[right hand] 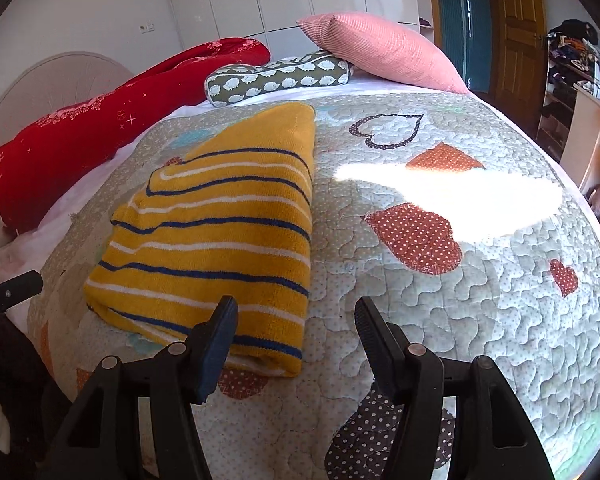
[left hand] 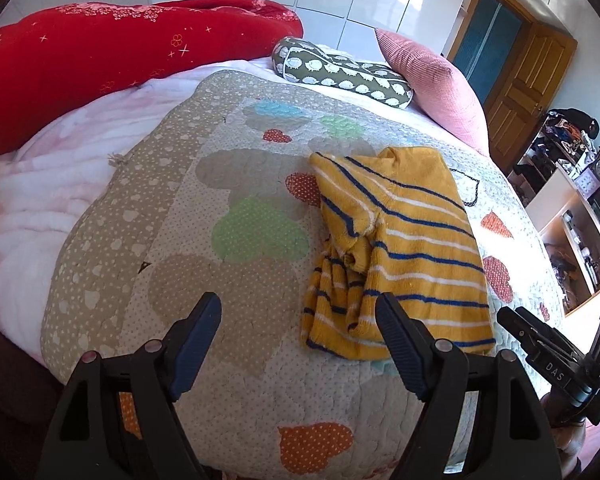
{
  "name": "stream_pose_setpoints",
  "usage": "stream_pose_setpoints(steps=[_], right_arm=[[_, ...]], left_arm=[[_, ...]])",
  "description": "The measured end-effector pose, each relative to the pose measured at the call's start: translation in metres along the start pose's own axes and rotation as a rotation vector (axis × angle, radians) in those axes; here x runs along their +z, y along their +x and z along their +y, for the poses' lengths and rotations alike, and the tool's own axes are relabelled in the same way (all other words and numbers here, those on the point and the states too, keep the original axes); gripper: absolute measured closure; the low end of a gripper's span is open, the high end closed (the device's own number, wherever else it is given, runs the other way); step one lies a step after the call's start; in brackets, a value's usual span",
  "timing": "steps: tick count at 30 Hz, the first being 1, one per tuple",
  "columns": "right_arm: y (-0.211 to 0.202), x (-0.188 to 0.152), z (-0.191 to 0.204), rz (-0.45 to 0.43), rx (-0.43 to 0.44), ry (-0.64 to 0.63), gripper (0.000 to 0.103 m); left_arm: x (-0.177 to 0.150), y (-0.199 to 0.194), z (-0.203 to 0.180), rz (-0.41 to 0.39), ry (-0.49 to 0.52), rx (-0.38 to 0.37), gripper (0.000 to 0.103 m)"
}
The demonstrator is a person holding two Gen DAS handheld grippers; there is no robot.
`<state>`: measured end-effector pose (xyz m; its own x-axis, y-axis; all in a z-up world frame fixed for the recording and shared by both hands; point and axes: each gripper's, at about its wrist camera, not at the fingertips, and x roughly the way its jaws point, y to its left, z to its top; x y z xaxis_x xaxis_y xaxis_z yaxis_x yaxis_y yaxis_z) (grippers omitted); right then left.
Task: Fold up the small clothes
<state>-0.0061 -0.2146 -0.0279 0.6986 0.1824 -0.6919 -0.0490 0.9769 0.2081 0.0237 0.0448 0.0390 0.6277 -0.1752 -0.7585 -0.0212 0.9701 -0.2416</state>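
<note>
1. We see a yellow striped garment (left hand: pixel 396 248) lying folded on the quilted bedspread (left hand: pixel 180 216) of a bed, its blue and white stripes running across it.
2. In the left wrist view the garment's left side is bunched and rumpled, with a sleeve-like part gathered under a folded-over flap; in the right wrist view its right edge is a straight fold.
3. Our left tool (left hand: pixel 298 316) hangs over the bedspread with its jaws spread wide and nothing between them; its right finger overlaps the near edge of the garment in the picture, but we cannot tell whether it touches.
4. Our right tool (right hand: pixel 296 320) is also spread and holds nothing; its left finger stands in front of the garment's near right corner, and its right finger is over bare quilt.
5. The right tool also shows at the right edge of the left wrist view, just beside the garment.
6. At the head of the bed lie a red blanket (left hand: pixel 112 64), a green patterned bolster (right hand: pixel 276 76) and a pink pillow (right hand: pixel 384 48).
7. A patch of sunlight (right hand: pixel 452 192) falls on the quilt to the right of the garment.
</note>
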Motion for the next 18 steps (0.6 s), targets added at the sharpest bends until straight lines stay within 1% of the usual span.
stream_pose_setpoints(steps=[1,3,5,6,8,10,11,12,14,15,17,18], right_arm=[[0.003,0.007,-0.005,0.000,0.037,0.015,0.038],[0.015,0.022,-0.015,0.011,0.102,0.050,0.035],[0.036,0.041,-0.026,0.045,0.158,0.107,0.035],[0.047,0.049,-0.031,0.061,0.185,0.136,0.035],[0.073,0.064,-0.040,0.099,0.233,0.187,0.035],[0.095,0.076,-0.045,0.128,0.260,0.225,0.035],[0.106,0.081,-0.046,0.140,0.281,0.240,0.034],[0.115,0.086,-0.048,0.150,0.299,0.255,0.034],[0.132,0.094,-0.049,0.161,0.341,0.286,0.031],[0.141,0.096,-0.049,0.171,0.368,0.300,0.028],[0.159,0.101,-0.049,0.203,0.418,0.333,0.027],[0.164,0.103,-0.048,0.203,0.426,0.340,0.027]], left_arm=[[0.010,0.010,-0.002,0.020,-0.002,-0.041,0.024],[0.029,0.034,-0.005,0.076,-0.019,-0.154,0.024],[0.044,0.058,-0.011,0.127,-0.040,-0.260,0.024],[0.051,0.071,-0.014,0.148,-0.041,-0.284,0.024],[0.063,0.095,-0.017,0.170,-0.048,-0.291,0.024],[0.072,0.120,-0.017,0.214,-0.053,-0.314,0.024],[0.075,0.130,-0.016,0.229,-0.056,-0.312,0.024],[0.077,0.139,-0.017,0.240,-0.047,-0.307,0.024],[0.080,0.155,-0.024,0.268,-0.003,-0.322,0.021],[0.080,0.160,-0.028,0.283,0.007,-0.334,0.019],[0.077,0.167,-0.039,0.323,0.021,-0.374,0.019],[0.076,0.168,-0.046,0.338,0.044,-0.368,0.025]])
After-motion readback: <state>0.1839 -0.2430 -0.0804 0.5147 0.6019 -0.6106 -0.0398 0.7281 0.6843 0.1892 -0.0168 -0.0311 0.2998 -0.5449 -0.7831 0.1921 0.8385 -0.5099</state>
